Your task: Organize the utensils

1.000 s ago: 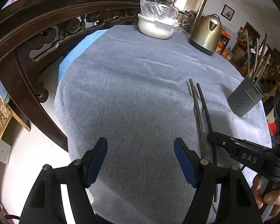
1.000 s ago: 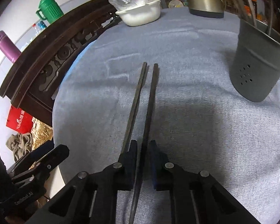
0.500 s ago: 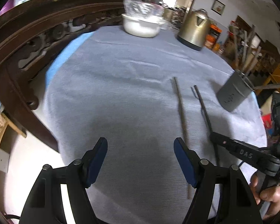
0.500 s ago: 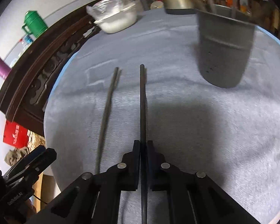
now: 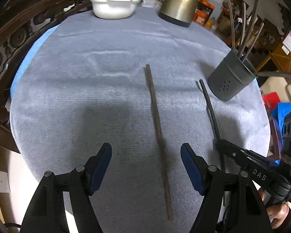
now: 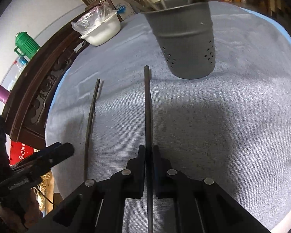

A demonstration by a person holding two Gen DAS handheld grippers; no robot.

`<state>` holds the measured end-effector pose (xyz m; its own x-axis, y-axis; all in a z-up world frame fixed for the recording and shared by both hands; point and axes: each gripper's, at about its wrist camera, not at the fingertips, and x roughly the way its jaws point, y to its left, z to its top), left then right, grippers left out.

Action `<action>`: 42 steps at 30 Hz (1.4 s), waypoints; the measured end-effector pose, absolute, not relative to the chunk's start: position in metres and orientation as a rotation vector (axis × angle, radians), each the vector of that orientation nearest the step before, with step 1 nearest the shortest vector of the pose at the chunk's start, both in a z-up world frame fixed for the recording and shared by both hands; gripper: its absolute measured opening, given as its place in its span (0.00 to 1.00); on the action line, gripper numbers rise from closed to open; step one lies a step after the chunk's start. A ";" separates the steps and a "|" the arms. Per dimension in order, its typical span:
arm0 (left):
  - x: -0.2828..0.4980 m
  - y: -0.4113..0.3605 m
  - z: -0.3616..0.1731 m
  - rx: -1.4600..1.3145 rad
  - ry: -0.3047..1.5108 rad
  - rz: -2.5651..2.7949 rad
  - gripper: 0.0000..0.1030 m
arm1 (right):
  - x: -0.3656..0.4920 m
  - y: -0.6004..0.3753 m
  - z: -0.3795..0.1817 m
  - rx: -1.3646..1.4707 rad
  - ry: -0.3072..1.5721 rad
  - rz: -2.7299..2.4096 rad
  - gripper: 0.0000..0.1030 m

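On the counter (image 5: 71, 104) one chopstick (image 5: 157, 128) waits beneath my spread left tool (image 5: 146, 167), while my right tool (image 6: 149, 153) pinches another chopstick (image 6: 147, 104) short of the holder (image 6: 186, 38).

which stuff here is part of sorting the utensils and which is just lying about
Part of the job:
- chopstick clamped in the right gripper
- second chopstick on the cloth
- grey utensil holder
- open left gripper

Just lying about:
- kettle
- white bowl
- green jug

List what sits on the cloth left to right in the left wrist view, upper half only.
white bowl → kettle → grey utensil holder
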<state>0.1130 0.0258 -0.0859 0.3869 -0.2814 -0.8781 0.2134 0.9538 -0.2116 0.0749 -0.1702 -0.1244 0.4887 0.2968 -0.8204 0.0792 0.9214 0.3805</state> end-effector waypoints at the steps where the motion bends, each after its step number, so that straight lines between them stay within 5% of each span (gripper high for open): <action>1: 0.113 0.022 -0.087 -0.055 1.133 -0.314 0.72 | 0.074 -0.170 -0.125 0.391 1.055 0.139 0.09; 42: 0.115 0.002 -0.085 0.130 1.068 -0.213 0.72 | 0.072 -0.178 -0.128 0.410 1.026 0.186 0.09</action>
